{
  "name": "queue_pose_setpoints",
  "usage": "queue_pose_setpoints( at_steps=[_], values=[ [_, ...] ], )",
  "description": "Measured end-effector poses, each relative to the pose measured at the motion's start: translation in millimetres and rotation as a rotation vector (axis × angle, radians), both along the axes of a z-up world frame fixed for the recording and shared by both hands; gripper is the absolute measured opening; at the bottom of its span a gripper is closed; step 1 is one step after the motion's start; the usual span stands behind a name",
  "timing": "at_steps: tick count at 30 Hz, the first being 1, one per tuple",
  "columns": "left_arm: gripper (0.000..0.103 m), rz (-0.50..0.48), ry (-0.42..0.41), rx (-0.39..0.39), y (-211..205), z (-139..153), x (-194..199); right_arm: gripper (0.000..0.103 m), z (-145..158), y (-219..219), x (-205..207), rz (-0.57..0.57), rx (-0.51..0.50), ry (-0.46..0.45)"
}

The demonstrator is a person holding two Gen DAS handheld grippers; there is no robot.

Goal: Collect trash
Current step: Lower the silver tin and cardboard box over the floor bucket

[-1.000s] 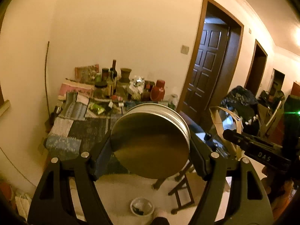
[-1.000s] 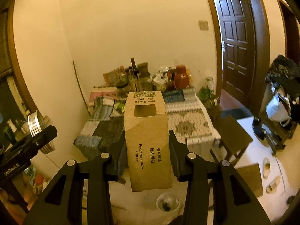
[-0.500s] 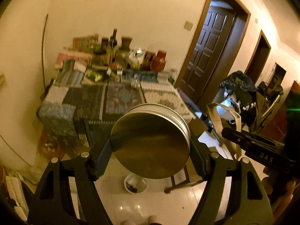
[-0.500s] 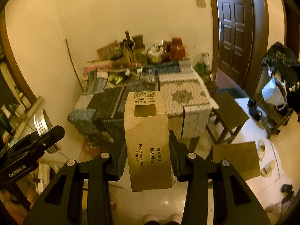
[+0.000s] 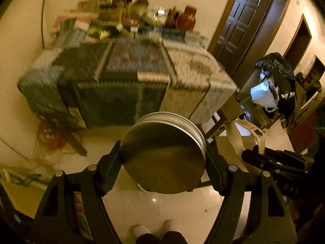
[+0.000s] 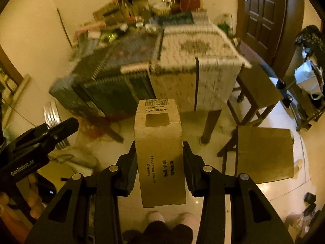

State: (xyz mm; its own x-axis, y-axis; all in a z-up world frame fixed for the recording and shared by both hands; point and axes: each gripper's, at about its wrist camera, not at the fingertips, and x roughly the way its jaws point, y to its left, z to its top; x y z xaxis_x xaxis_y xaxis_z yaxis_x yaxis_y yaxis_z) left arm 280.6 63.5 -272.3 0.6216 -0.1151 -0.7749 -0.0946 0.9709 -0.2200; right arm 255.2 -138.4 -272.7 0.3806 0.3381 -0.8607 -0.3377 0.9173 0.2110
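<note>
In the left wrist view a round metal tin (image 5: 162,162) with a ribbed rim sits flat side toward the camera, and my left gripper (image 5: 162,152) is shut on its sides. The right wrist view shows my right gripper (image 6: 159,154) shut on a brown cardboard candle box (image 6: 160,138) with printed text, held upright. Both point steeply down at the pale tiled floor. Just under the tin peeks the rim of a white round container (image 5: 141,187) on the floor, mostly hidden. At the left of the right wrist view the left gripper (image 6: 61,126) appears with the tin's rim (image 6: 50,116).
A table under patchwork cloths (image 5: 142,71) stands ahead, its far end crowded with bottles and jars (image 5: 142,6). Wooden stools (image 6: 264,152) stand to the right, and a reddish bag (image 5: 48,136) lies under the table. The person's feet (image 5: 152,229) show at the bottom edge.
Both grippers have sunk and tipped downward, so the table has slid up in both views and more floor shows. The tin and the box stay gripped as before.
</note>
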Motion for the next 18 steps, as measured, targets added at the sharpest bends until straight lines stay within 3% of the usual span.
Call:
queue_pose_setpoints(
  at_steps=[5,8,18],
  values=[
    [0.074,0.035,0.070,-0.030,-9,-74,16,0.037,-69,-5,15,0.030,-0.030,0.074],
    [0.074,0.073,0.095,-0.007,-9,-117,20,0.037,-111,-6,24,0.051,-0.044,0.119],
    [0.074,0.165,0.173,-0.016,8,-239,35,0.037,-251,19,47,0.148,-0.046,0.222]
  ],
)
